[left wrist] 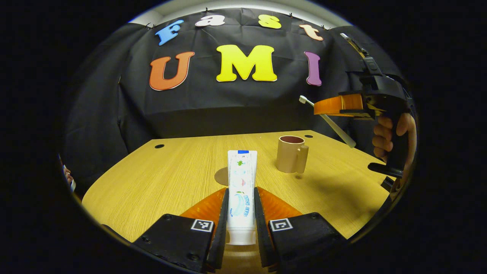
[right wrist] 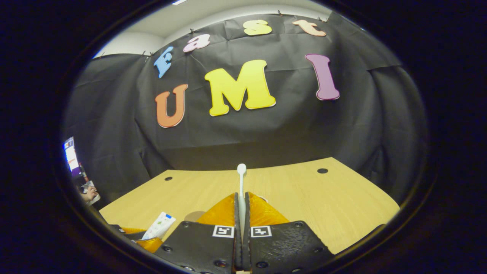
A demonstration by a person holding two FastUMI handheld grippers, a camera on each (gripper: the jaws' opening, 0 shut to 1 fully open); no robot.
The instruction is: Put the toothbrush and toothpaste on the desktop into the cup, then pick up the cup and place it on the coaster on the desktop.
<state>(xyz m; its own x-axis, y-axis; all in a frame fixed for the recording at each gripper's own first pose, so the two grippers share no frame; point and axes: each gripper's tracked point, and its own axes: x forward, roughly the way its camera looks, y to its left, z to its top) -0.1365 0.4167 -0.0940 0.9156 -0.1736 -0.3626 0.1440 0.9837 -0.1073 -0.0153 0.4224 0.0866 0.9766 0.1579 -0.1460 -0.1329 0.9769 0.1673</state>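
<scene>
Toothpaste [left wrist: 241,190] clamped, left gripper [left wrist: 241,213]; toothbrush [right wrist: 241,179] handle hidden, right gripper [right wrist: 242,213]

Wood-grain tabletop [left wrist: 159,182], pale, with small dark holes near the far edge. Standing on it: tan cup [left wrist: 291,154], handle toward the camera. Lying flat left of the cup: round brown coaster [left wrist: 221,176], partly hidden.
</scene>
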